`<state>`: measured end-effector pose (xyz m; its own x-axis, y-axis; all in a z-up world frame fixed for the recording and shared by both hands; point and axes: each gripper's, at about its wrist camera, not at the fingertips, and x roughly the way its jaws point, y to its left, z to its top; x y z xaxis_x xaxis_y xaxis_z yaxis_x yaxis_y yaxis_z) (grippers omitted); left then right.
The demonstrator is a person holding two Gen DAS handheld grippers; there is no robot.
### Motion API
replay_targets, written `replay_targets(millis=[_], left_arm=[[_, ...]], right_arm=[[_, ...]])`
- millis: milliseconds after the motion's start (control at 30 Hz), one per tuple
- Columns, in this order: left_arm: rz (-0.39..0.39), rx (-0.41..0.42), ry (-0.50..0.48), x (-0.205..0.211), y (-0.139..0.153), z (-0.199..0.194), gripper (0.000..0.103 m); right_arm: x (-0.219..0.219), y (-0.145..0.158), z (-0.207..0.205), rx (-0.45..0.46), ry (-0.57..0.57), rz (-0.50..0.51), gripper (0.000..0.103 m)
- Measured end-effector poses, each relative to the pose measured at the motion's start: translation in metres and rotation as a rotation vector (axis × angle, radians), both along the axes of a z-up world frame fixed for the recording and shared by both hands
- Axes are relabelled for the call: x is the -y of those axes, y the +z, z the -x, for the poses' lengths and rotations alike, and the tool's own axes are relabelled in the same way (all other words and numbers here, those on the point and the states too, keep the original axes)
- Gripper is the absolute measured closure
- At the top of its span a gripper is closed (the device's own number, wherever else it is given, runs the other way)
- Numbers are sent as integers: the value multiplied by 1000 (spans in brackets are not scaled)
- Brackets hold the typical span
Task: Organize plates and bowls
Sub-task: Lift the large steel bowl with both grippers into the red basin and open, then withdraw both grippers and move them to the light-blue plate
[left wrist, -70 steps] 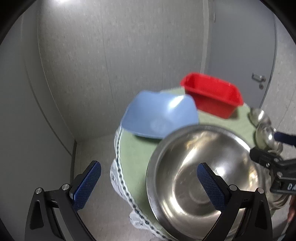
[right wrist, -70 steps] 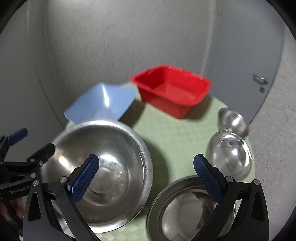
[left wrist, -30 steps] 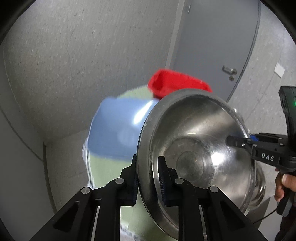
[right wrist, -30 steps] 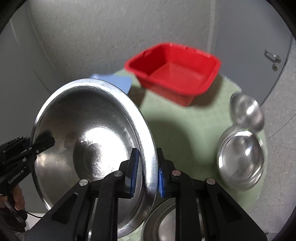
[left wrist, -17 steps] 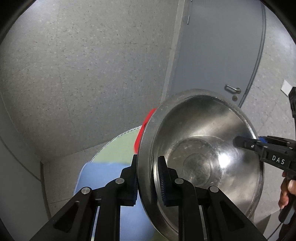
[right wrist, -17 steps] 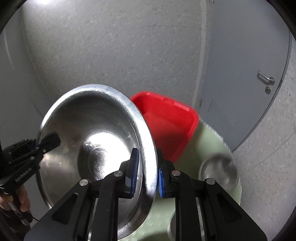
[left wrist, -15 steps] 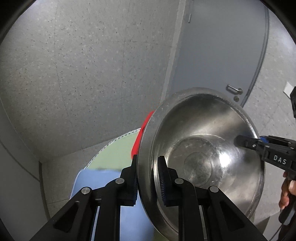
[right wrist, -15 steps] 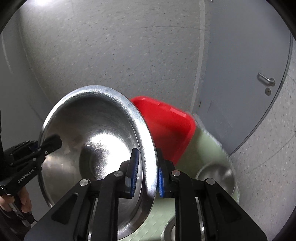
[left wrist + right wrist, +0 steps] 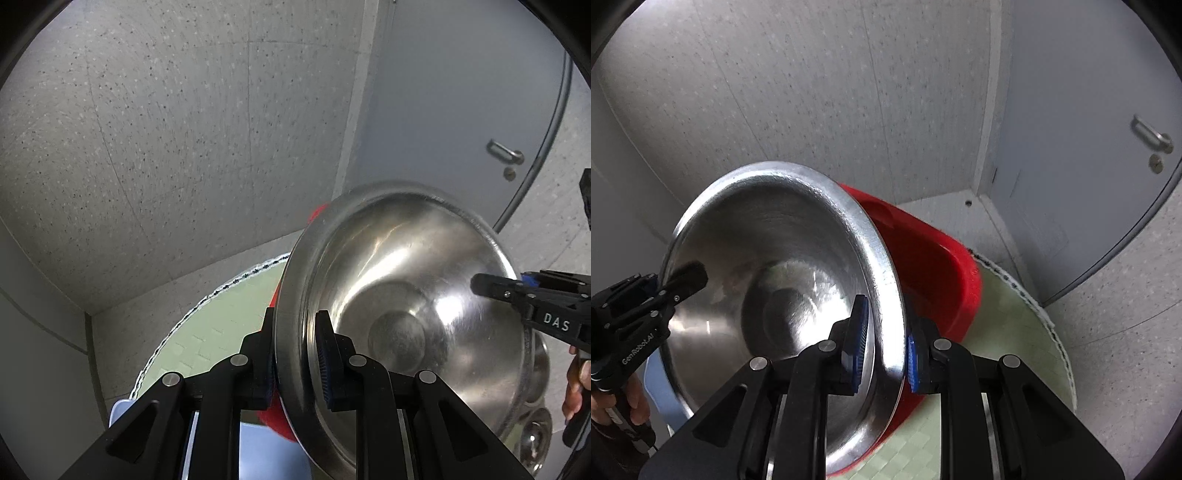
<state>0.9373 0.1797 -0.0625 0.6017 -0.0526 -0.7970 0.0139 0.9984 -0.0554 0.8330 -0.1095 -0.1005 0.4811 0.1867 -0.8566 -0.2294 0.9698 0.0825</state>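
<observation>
The left gripper (image 9: 297, 354) and the right gripper (image 9: 882, 345) are both clamping the rim of the big steel bowl (image 9: 783, 295), one on each side, and are holding it in the air, tilted, above the round table (image 9: 1015, 332) with the green cloth.

Taking this bowl as the landmark: the red tub (image 9: 934, 273) is sitting just behind it, and the blue dish (image 9: 255, 450) is lying below it, near its lower edge.

What could go wrong, in my judgement: each grip is catching only a thin, smooth rim, so if the two hands are moving unevenly the bowl may twist and slip out, or its edge may knock the red tub.

The left wrist view is showing smaller steel bowls (image 9: 535, 439) below the big bowl's right side; the right wrist view is not showing them, but it is giving the tub's inside far more clearly.
</observation>
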Motion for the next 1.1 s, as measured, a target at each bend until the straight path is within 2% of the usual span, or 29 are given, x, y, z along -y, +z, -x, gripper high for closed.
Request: replay_targets(millis=[167, 433, 533, 567, 700, 767, 967, 1100], left_arm=[[-15, -42, -12, 12, -19, -29, 88], [-70, -20, -46, 35, -28, -50, 84], [-67, -25, -60, 48, -31, -41, 71], [-65, -28, -70, 48, -31, -36, 66], [-69, -24, -85, 50, -33, -28, 53], [-77, 2, -94, 55, -29, -24, 40], [-76, 57, -89, 59, -16, -5, 28], [-64, 112, -66, 49, 1, 24, 18]], right_arm=[[2, -15, -14, -41, 3, 0, 85], [-3, -22, -21, -62, -3, -1, 81], [-7, -21, -20, -51, -8, 9, 78], [-7, -22, -21, -52, -3, 9, 74], [-14, -15, -16, -26, 15, -6, 44], [-17, -9, -13, -2, 21, -3, 41], [-18, 5, 3, 50, 16, -26, 39], [-20, 29, 25, 123, -25, -8, 37]])
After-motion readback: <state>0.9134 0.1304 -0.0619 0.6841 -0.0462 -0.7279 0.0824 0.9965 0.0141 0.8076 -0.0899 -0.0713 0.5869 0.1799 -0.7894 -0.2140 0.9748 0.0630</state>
